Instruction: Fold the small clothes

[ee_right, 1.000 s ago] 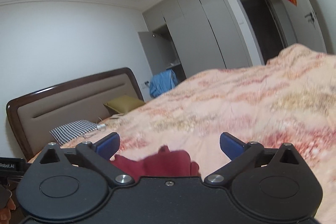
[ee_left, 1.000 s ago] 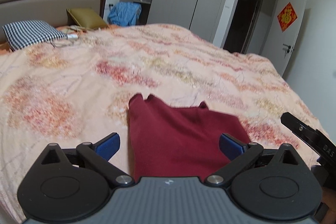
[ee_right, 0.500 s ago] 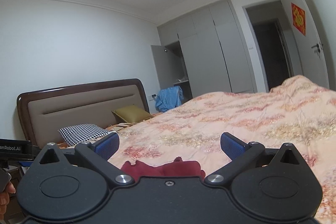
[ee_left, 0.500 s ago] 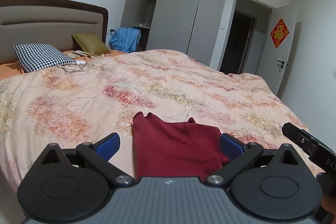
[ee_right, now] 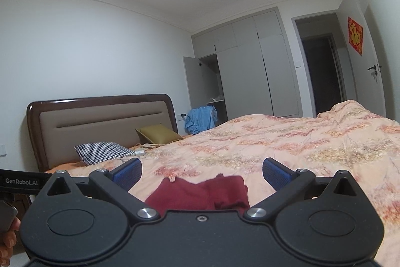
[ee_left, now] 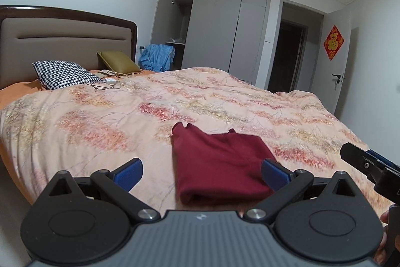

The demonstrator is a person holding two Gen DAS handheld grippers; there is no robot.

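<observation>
A dark red garment [ee_left: 220,162] lies folded into a flat rectangle on the floral quilt [ee_left: 225,104] near the bed's front edge. My left gripper [ee_left: 201,173] hovers above and behind it, open, nothing between its blue pads. In the right wrist view the same red garment [ee_right: 200,193] shows low between the fingers, partly hidden by the tool body. My right gripper [ee_right: 201,172] is open and empty too. The other tool's black tip [ee_left: 362,162] shows at the right of the left wrist view.
A houndstooth pillow [ee_left: 65,74], an olive cushion [ee_left: 117,61] and a white charger with cable [ee_left: 110,81] lie by the headboard [ee_left: 62,41]. A blue garment [ee_left: 157,56] hangs near the open wardrobe [ee_left: 220,26]. A doorway [ee_left: 287,54] is at the back right.
Both grippers have lifted and drawn back from the red garment, tilting up so more wall and ceiling show. The garment stays folded on the quilt.
</observation>
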